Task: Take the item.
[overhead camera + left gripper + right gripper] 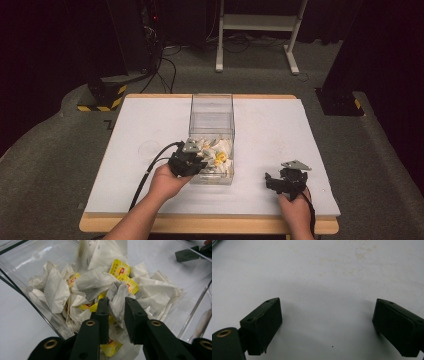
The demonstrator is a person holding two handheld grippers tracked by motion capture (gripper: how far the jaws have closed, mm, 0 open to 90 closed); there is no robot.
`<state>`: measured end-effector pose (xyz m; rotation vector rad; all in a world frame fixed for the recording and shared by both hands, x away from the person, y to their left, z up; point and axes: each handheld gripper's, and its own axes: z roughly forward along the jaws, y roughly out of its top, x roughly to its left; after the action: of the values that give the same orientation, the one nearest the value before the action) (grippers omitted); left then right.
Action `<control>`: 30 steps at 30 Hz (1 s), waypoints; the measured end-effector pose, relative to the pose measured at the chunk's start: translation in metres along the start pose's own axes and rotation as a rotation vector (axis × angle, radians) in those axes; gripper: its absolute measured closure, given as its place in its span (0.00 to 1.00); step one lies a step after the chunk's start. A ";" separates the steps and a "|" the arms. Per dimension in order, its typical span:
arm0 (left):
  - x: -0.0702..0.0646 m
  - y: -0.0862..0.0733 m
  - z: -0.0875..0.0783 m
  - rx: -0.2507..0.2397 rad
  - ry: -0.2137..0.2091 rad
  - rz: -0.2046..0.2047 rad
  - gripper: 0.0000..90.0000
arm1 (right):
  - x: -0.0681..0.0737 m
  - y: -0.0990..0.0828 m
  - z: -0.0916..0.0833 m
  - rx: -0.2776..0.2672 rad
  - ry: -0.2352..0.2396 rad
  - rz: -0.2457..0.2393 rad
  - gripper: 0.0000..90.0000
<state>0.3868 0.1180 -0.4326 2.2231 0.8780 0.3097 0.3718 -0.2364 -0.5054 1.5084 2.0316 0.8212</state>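
1. Your left gripper [116, 305] reaches into the near end of the clear box [212, 107], its jaws pinching a tea bag [117, 296] between them.
2. That clear box stands at the middle of the white table [135, 130], its long axis running away from you toward the far edge.
3. The pinched bag stands upright between the jaws, its long axis in line with them, its top poking above the tips.
4. It is part of the heap of tea bags [57, 290], with yellow tags [120, 268] among them, at the box's near end; the far end looks empty.
5. Your right gripper [287, 180] rests on the table near the front right edge, well apart from the box, jaws spread wide over bare surface.
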 end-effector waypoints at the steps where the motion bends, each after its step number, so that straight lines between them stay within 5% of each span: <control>1: -0.001 -0.001 0.001 0.001 0.001 0.001 0.85 | 0.000 0.000 0.000 0.000 0.000 0.000 0.10; 10: -0.004 -0.005 0.000 -0.004 0.009 0.036 0.97 | 0.000 0.000 0.000 0.000 0.000 0.001 0.10; 30: 0.002 -0.007 -0.015 -0.133 -0.006 0.018 0.98 | 0.000 0.000 0.000 -0.002 -0.002 0.000 0.10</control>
<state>0.3775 0.1309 -0.4270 2.1084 0.8114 0.3594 0.3715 -0.2362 -0.5054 1.5076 2.0289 0.8205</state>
